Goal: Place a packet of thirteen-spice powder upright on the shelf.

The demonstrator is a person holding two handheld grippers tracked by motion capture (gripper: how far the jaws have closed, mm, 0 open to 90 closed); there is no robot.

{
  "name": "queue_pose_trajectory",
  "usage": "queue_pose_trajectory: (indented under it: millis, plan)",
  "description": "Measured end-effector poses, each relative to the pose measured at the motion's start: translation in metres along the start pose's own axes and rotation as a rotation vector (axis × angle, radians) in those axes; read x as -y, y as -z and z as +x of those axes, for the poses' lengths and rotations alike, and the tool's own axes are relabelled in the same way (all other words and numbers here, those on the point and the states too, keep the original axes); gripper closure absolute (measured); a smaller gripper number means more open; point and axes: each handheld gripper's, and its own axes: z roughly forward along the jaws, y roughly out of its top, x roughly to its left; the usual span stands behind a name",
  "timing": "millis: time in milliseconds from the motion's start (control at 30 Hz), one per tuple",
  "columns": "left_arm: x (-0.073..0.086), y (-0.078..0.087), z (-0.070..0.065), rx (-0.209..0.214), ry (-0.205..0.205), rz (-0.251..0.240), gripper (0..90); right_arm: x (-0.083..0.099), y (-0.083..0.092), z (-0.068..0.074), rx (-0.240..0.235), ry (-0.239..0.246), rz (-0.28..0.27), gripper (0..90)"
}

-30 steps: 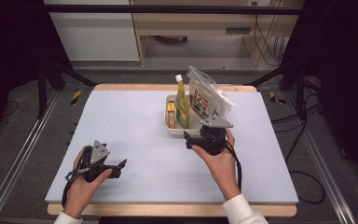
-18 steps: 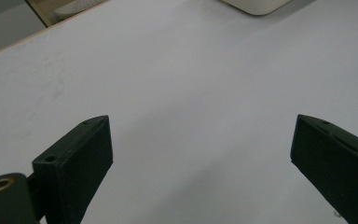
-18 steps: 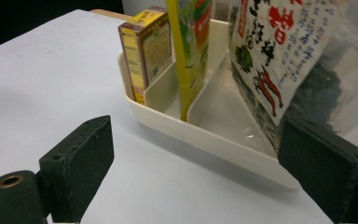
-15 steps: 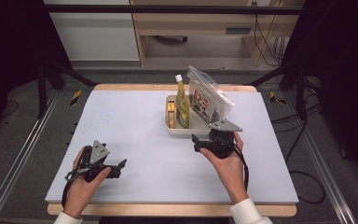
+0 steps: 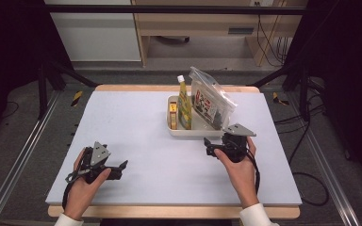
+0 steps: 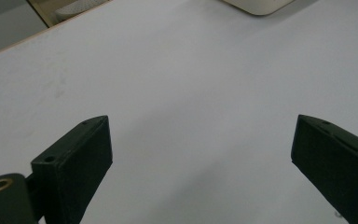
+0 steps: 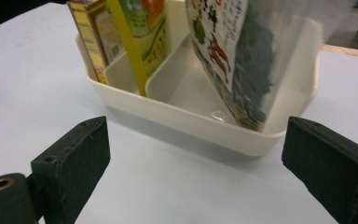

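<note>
Cream tray sits far-centre on the desk, holding small box, yellow bottle and printed bag, contents possibly dried greens. Right gripper just near it, fingers apart, empty. Left gripper near-left, fingers apart.

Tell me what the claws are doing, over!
Both claws open, holding nothing: left claw low over bare table, right claw just short of the cream tray. Seaweed bag, bottle, small box standing inside. Nothing between.

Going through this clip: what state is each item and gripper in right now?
Left gripper: open, holding nothing, low over the table.
Right gripper: open, holding nothing, facing the tray.
Tray: upright on the table.
Clear bag: leaning in the tray.
Yellow bottle: standing, capped.
Small box: standing in the tray.
</note>
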Motion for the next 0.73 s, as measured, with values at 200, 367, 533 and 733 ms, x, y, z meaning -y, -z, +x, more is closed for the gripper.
queue_pose_trajectory:
  millis: [200,367,533,733]
  plan:
    - [0.0,0.0,0.001,-0.003,-0.003,-0.003,4.9,0.012,0.004,-0.015,0.038,-0.009,0.009,7.3]
    - [0.001,0.0,0.001,-0.001,0.001,-0.006,4.9,0.022,0.007,-0.028,0.069,-0.02,0.019,7.3]
    - [0.0,0.001,0.003,-0.009,-0.001,-0.008,4.9,0.037,0.007,-0.044,0.125,-0.029,0.065,9.2]
    - [0.001,0.001,0.005,-0.022,0.022,-0.01,5.0,0.051,0.008,-0.059,0.144,-0.069,0.074,10.4]
